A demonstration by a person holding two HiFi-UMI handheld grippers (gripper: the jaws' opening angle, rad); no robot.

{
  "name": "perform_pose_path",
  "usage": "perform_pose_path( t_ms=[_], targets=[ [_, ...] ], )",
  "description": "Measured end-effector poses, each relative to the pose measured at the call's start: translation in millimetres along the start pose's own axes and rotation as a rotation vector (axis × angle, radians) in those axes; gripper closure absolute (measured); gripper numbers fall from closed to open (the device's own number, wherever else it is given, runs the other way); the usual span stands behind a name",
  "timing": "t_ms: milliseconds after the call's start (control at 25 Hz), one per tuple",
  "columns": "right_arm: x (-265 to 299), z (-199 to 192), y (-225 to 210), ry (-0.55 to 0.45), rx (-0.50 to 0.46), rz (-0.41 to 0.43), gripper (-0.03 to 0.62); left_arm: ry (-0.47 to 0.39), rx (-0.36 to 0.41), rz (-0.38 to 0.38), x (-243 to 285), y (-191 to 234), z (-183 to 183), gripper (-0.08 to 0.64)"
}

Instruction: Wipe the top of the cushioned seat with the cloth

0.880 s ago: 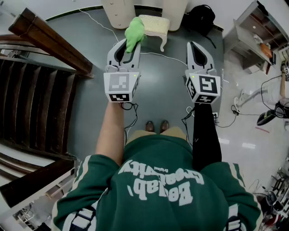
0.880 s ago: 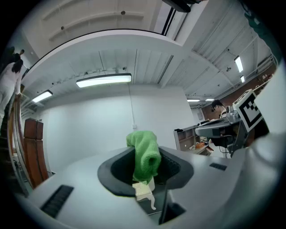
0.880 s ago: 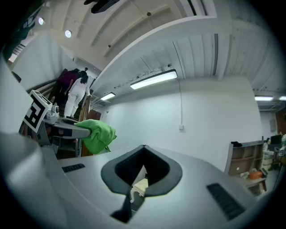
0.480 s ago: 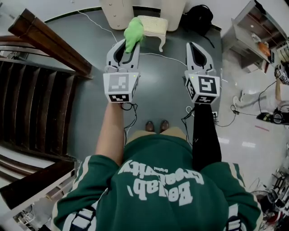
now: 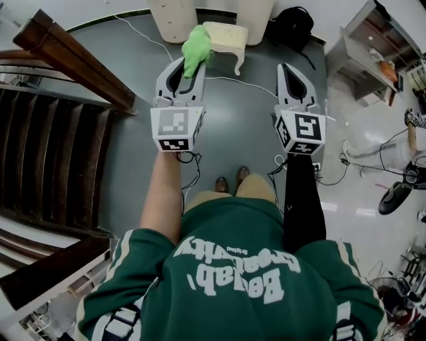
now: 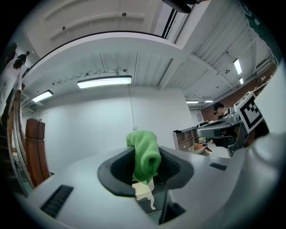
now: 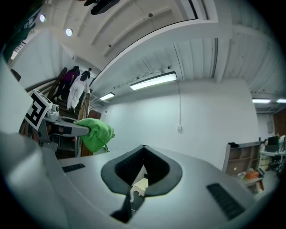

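Observation:
A cream cushioned seat (image 5: 229, 36) on curved white legs stands on the grey floor ahead of both grippers. My left gripper (image 5: 194, 62) is shut on a green cloth (image 5: 198, 46), which sticks up from the jaw tips and overlaps the seat's left end in the head view. In the left gripper view the cloth (image 6: 145, 157) hangs between the jaws of the left gripper (image 6: 145, 172), with the seat (image 6: 143, 193) small below it. My right gripper (image 5: 283, 66) is shut and holds nothing. In the right gripper view, the right gripper (image 7: 144, 147) frames a sliver of the seat (image 7: 140, 184), with the cloth (image 7: 98, 133) at the left.
A dark wooden staircase and rail (image 5: 63, 100) fills the left. White panels (image 5: 174, 18) and a black bag (image 5: 296, 26) stand behind the seat. A white cable (image 5: 234, 80) runs across the floor. Shelving (image 5: 376, 46) and a person (image 5: 413, 133) are at the right.
Both grippers stay almost where they were, the cloth still held. The wearer's right leg has come forward slightly, and the person at the right edge has moved.

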State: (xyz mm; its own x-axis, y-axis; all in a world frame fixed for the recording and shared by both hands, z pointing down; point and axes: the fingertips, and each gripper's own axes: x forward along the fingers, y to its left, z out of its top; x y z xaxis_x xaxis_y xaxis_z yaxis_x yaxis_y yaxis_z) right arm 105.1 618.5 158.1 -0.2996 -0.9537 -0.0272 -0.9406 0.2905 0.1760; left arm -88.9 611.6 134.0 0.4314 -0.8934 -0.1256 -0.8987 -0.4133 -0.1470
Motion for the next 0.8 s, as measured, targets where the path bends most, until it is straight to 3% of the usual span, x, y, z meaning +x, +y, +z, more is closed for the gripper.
perform_pose_path(
  t_ms=[400, 800],
  targets=[
    [28.3, -8.6, -11.2, 0.000, 0.011, 0.014, 0.584, 0.009, 0.008, 0.018, 21.4, 7.9, -8.6, 0.433],
    [121.9, -17.0, -48.3, -0.016, 0.022, 0.082, 0.584, 0.030, 0.037, 0.060, 107.7, 29.4, -19.7, 0.433]
  ],
)
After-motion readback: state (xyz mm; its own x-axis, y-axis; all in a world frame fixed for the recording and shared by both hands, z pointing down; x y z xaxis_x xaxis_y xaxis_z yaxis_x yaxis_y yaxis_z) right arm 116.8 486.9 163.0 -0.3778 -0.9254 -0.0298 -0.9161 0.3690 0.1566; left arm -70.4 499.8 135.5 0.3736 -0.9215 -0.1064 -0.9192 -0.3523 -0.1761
